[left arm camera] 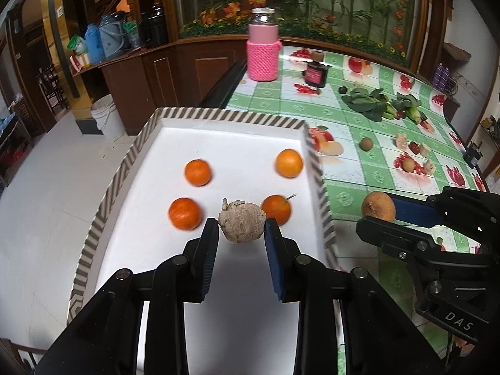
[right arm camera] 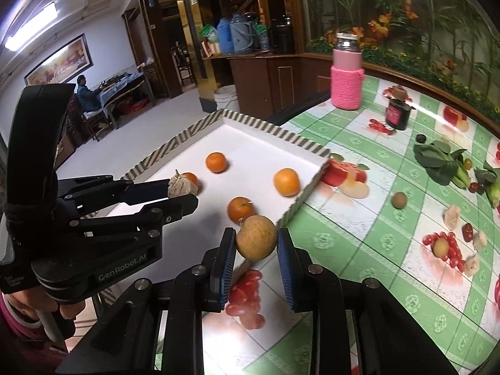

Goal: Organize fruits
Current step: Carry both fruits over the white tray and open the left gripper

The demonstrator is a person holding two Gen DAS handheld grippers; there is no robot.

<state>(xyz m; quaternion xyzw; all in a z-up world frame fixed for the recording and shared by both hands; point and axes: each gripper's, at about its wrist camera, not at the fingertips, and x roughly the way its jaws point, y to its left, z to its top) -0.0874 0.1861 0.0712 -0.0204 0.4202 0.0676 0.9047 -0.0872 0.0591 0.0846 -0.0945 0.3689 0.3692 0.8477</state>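
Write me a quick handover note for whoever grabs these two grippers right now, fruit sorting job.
Left gripper: shut on a rough pale fruit, held over the white tray.
Right gripper: shut on a smooth tan round fruit, above the tray's near corner and the tablecloth.
Done: four oranges lie in the tray.
Left: set down both held fruits, presumably in the tray. More small fruits lie loose on the tablecloth beside the leafy greens.

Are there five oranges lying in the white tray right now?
No: only four oranges lie in the white tray; the rough pale fruit is held in the left tongs.
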